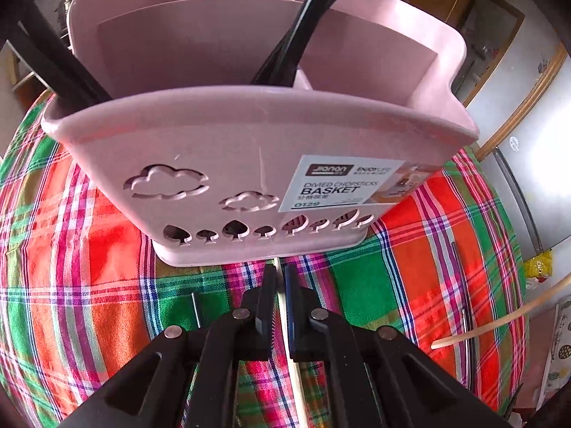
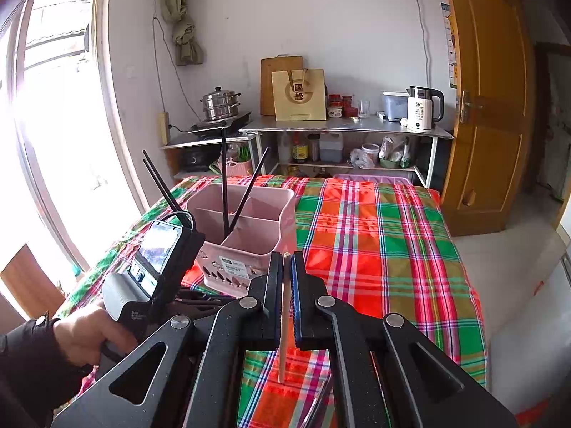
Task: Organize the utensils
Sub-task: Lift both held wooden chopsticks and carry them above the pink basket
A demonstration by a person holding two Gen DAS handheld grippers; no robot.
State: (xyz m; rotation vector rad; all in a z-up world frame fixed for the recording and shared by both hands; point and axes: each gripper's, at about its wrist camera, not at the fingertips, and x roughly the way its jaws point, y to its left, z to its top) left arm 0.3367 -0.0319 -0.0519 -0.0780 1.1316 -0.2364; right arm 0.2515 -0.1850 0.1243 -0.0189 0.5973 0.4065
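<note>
At the bottom centre of the left wrist view, the left gripper [image 1: 280, 281] has its jaws pressed on a pale wooden chopstick [image 1: 291, 363]. Bottom centre of the right wrist view, the right gripper [image 2: 285, 267] pinches another pale chopstick [image 2: 284, 324] (tip up). Beyond, the pink basket [image 1: 232, 149] stands on the plaid tablecloth [image 1: 410, 267], black chopsticks [image 1: 303, 28] inside.

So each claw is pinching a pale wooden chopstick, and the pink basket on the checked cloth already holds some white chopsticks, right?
Not quite: the chopsticks standing in the pink basket are black, not white, as the right wrist view shows. The rest holds: the right claw and left claw each pinch a pale wooden chopstick, over the checked cloth.
</note>
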